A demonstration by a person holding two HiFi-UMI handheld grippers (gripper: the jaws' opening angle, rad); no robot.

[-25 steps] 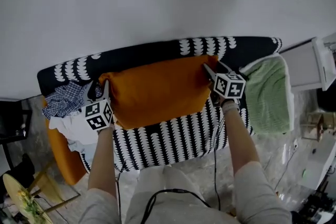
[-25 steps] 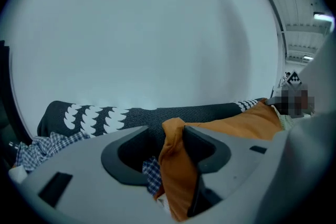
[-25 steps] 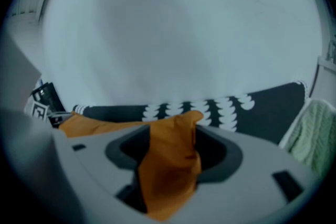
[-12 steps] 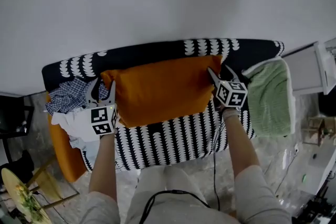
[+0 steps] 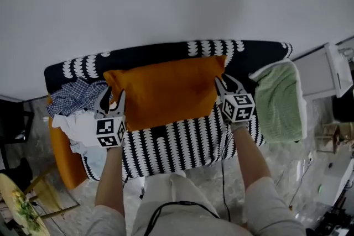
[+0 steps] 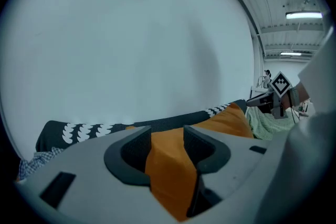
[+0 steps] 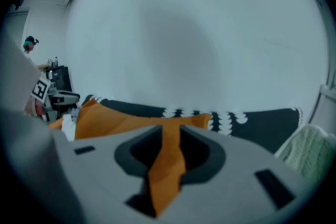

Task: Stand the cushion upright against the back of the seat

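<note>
Tongs-wise, left tongs (image 5: 111,100) are clamped on the left edge of the orange cushion (image 5: 166,91) and right tongs (image 5: 226,85), jaws just closed in, pinch its right edge, cushion tilted up by the sofa back (image 5: 144,54), so thin fabric pinches might slip and let it flop forward.

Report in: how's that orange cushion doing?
Left gripper shut on orange cushion, left edge. Right gripper jaws just closed on right edge. Cushion top at sofa backrest. Way clear.

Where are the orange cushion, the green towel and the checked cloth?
orange cushion (image 5: 166,91), head view, centre of its face
green towel (image 5: 279,101), head view, its middle
checked cloth (image 5: 73,98), head view, its middle
</note>
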